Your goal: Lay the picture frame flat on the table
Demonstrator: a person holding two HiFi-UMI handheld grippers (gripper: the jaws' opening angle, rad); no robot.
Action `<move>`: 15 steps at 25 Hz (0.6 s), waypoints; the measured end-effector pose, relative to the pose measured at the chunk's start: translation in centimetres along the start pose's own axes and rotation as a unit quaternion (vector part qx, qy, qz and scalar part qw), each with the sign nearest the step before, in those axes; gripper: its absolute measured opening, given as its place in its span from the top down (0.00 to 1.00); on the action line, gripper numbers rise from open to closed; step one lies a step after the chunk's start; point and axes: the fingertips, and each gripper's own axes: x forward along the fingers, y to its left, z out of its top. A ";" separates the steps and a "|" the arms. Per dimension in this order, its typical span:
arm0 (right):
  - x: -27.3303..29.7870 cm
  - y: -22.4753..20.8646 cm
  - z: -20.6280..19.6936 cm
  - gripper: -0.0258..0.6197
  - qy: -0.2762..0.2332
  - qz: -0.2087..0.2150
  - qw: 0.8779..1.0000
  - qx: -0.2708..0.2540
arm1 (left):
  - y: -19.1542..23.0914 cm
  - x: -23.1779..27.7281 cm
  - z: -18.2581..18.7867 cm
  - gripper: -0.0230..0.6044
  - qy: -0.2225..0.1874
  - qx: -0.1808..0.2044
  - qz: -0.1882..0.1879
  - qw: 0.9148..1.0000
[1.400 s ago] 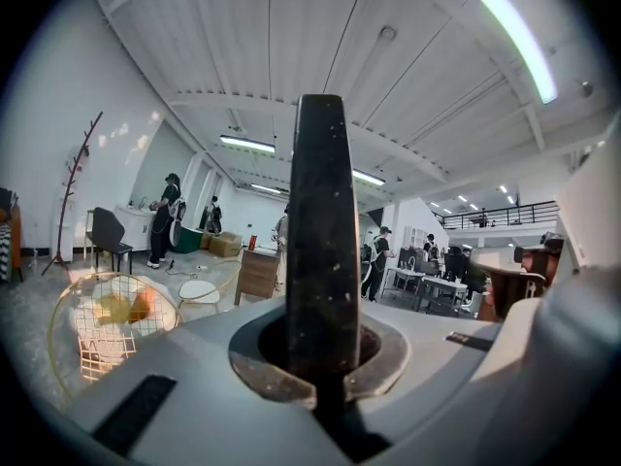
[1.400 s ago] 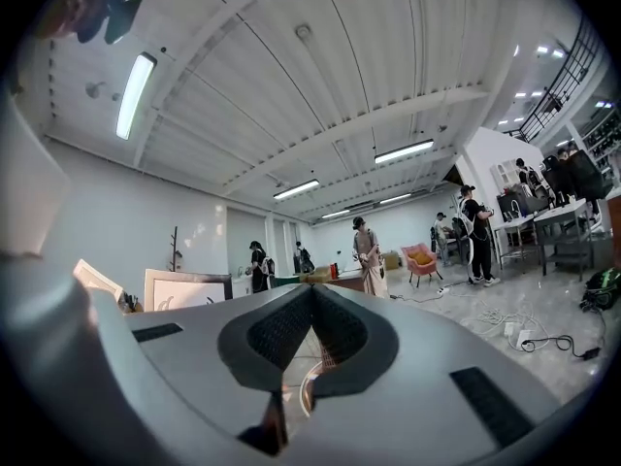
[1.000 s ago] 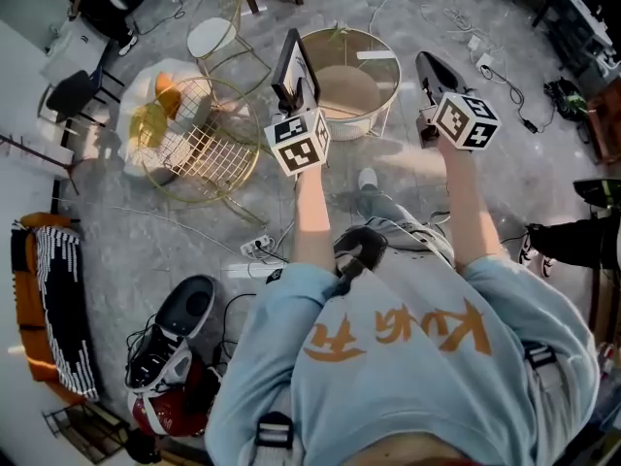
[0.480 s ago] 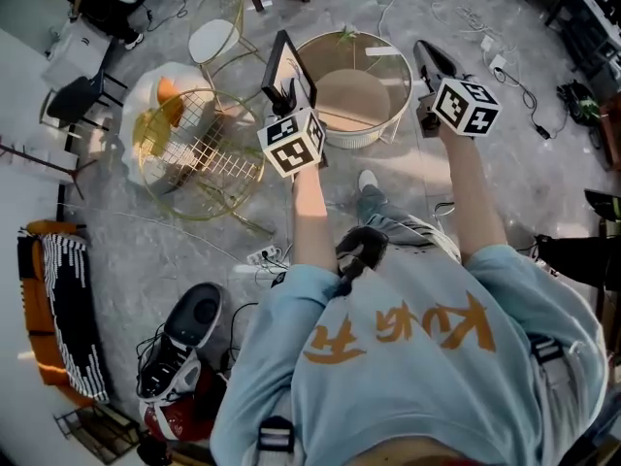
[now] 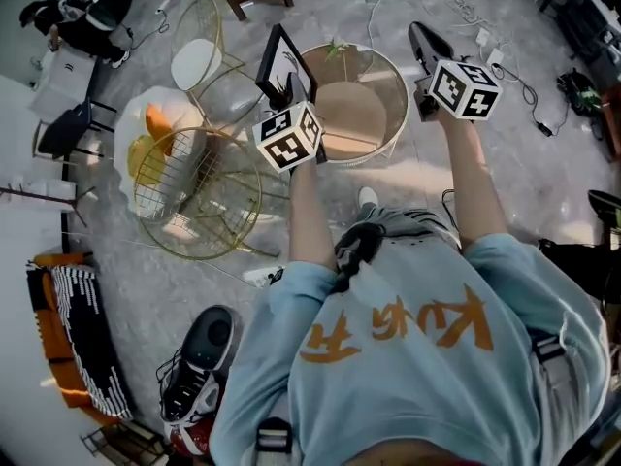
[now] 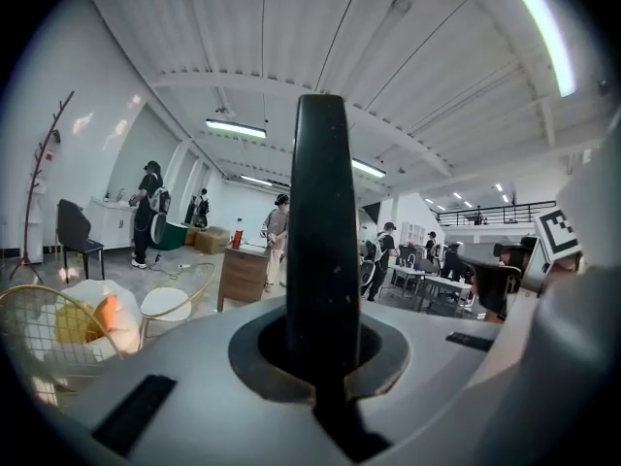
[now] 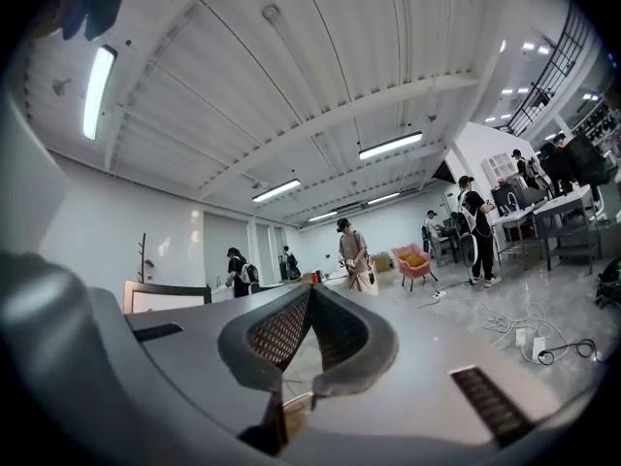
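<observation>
My left gripper [image 5: 291, 91] is shut on the lower edge of a black picture frame [image 5: 280, 59]. The frame stands upright in the air over the left rim of the round glass-topped table [image 5: 388, 74]. In the left gripper view the picture frame [image 6: 323, 221] appears edge-on as a dark bar rising between the jaws of the left gripper [image 6: 323, 352]. To the right of the table, my right gripper [image 5: 423, 41] points forward, shut and holding nothing. Its jaw tips meet in the right gripper view, where the right gripper [image 7: 309, 293] has the picture frame [image 7: 165, 297] far to its left.
Left of the table stand a gold wire basket table [image 5: 194, 192] and a white-topped wire stool [image 5: 198, 38], behind them a white cushion with orange things [image 5: 151, 129]. Cables and a power strip [image 5: 260, 276] lie on the floor. People stand far off in the room.
Both grippers have shifted a little forward toward the round table. The picture frame stays upright in the left gripper's grip, and the right gripper stays shut.
</observation>
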 end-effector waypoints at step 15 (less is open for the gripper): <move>12.6 -10.4 -1.5 0.96 0.007 -0.024 1.000 0.009 | -2.1 17.0 2.1 0.92 0.073 0.039 -0.065 0.994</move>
